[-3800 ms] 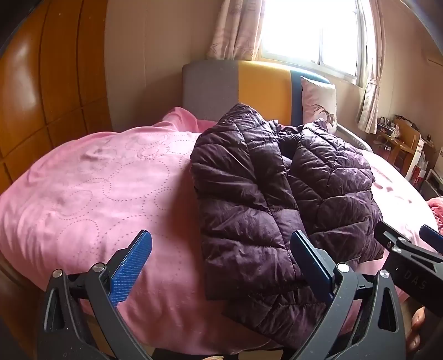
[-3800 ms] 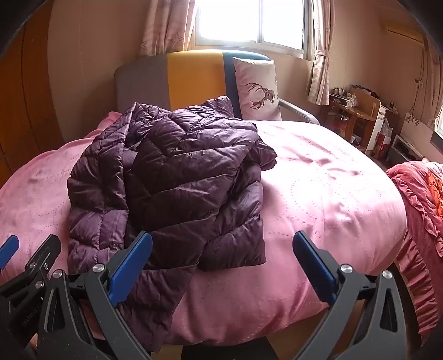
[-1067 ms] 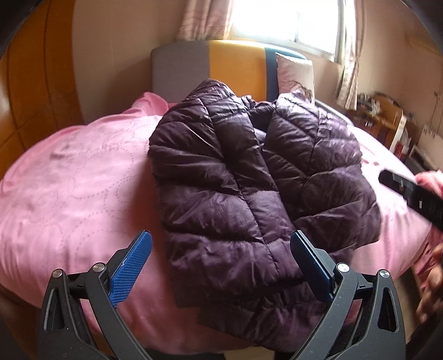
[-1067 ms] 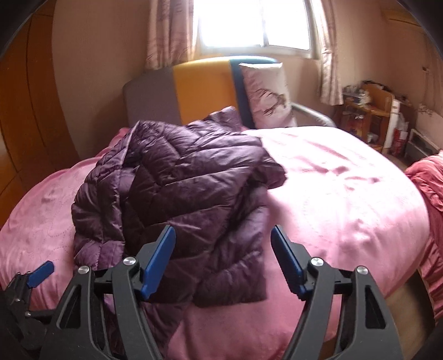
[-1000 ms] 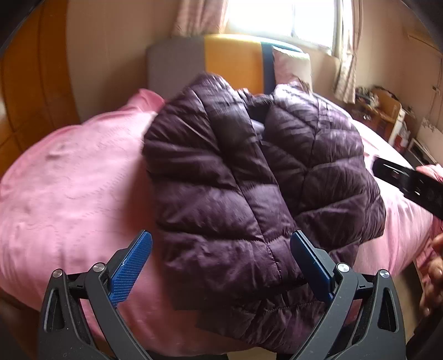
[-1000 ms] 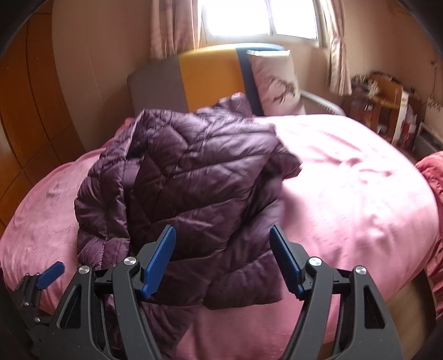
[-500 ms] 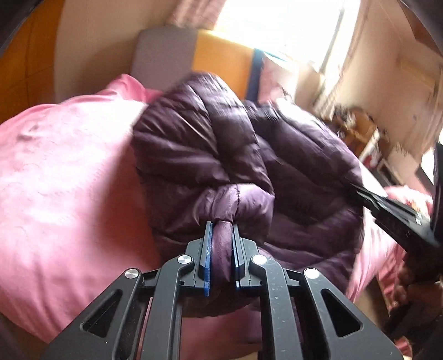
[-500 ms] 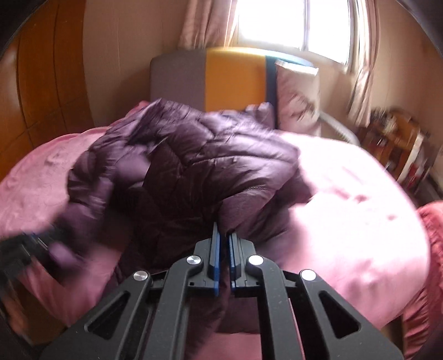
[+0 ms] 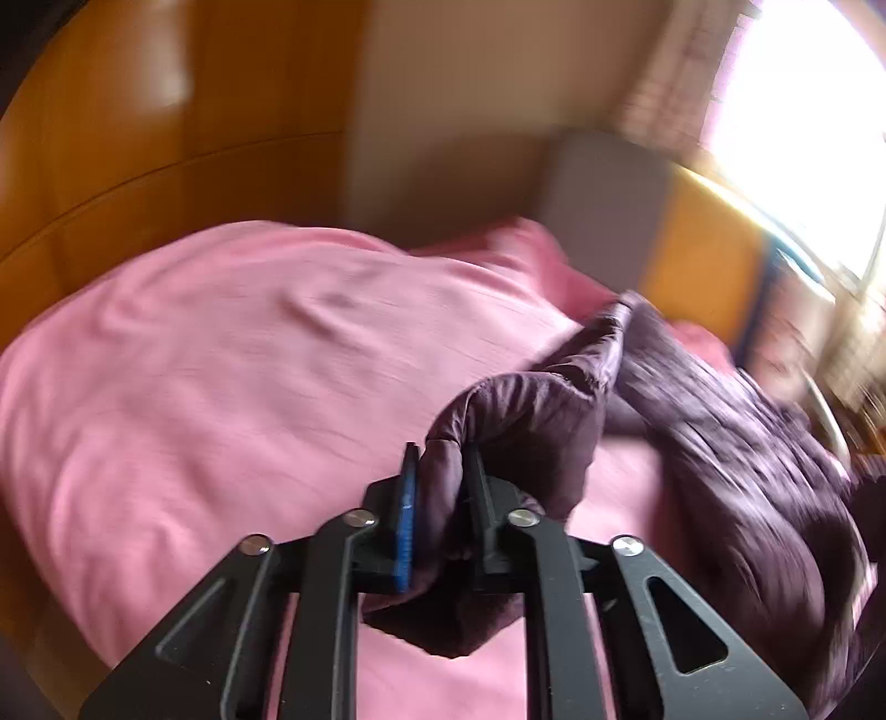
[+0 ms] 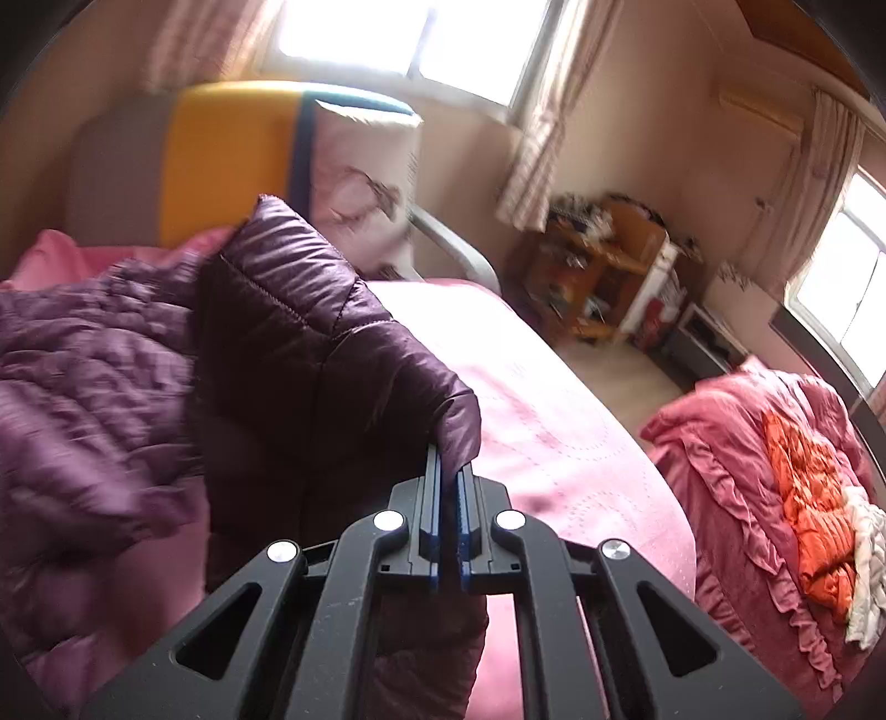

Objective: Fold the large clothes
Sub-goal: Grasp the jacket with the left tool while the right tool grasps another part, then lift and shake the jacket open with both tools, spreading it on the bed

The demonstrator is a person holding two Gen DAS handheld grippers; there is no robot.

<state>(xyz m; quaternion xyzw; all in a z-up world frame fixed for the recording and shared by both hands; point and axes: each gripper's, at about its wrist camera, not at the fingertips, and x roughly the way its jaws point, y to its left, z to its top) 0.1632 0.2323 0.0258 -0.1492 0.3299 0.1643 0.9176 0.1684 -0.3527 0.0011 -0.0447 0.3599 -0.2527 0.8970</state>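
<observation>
1. Pink bedspread covers a wide bed that fills both of my wrist views, with a headboard in grey, yellow and blue panels at the far end and orange-brown wood panelling on the wall to the left.
2. No brand, label or writing can be read anywhere; much of the left view is smeared by motion blur.
3. My left gripper has its jaws pressed onto a thick puffy fold of the purple quilted down jacket; the blue pads sit a little apart because of the padding, and the jaws have just eased slightly wider while fabric stays between them.
4. My right gripper has its jaws drawn nearly together, pinching a thin edge of the same jacket, whose stitched panels rise up and away from the pads.
5. That jacket hangs stretched between the two grippers, partly lifted above the bedspread, with its middle bulk blurred at the left of the right view.
6. A white pillow printed with a dark branching figure leans on the headboard.
7. Beyond the bed, a small wooden shelf unit holds clutter too blurred for me to identify.
8. At the right, a second bed in ruffled red bedding carries an orange garment and a white cloth.
9. Bright windows with pale curtains sit behind the headboard.
</observation>
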